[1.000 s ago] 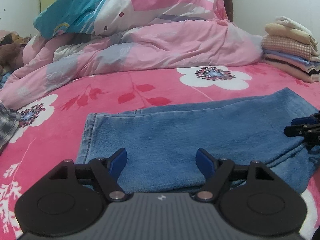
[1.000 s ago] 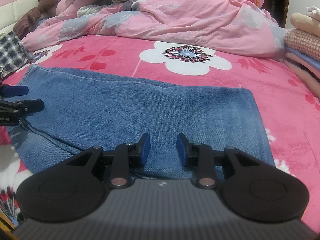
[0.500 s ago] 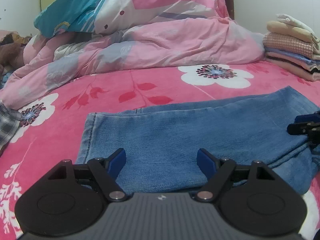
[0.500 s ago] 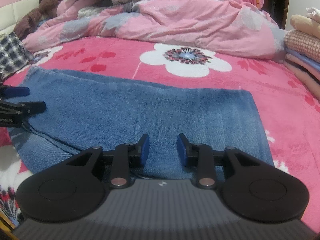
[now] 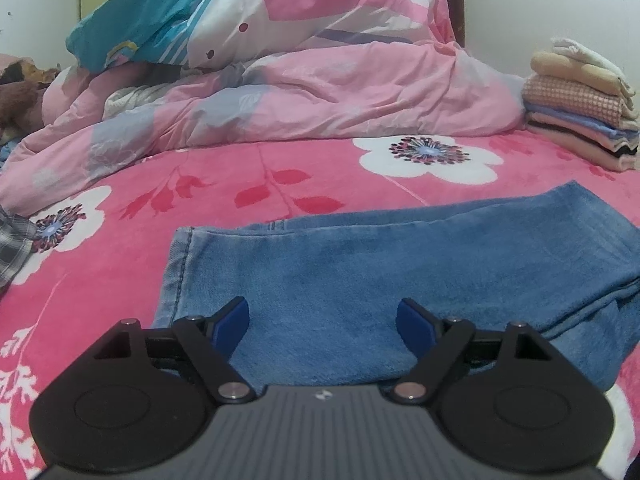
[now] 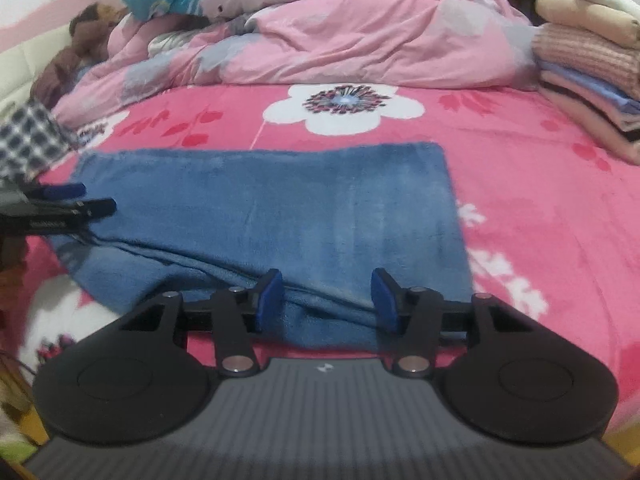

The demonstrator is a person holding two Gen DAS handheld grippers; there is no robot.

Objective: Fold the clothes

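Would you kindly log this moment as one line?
jeans: folded, flat on bed | left gripper: open, empty | right gripper: opening, empty

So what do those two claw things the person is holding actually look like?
Both look alike. The left gripper and the right gripper each have a ribbed grey body, two round black discs, black linkage arms with silver pivot pins, and two blue fingertip pads. No cables or sleeves show.

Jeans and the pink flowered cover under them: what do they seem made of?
The jeans look like washed blue denim, matte: faded patches and a stitched hem at the left edge. The cover looks like plush fleece, with a soft fuzzy printed surface; its fibre cannot be told.
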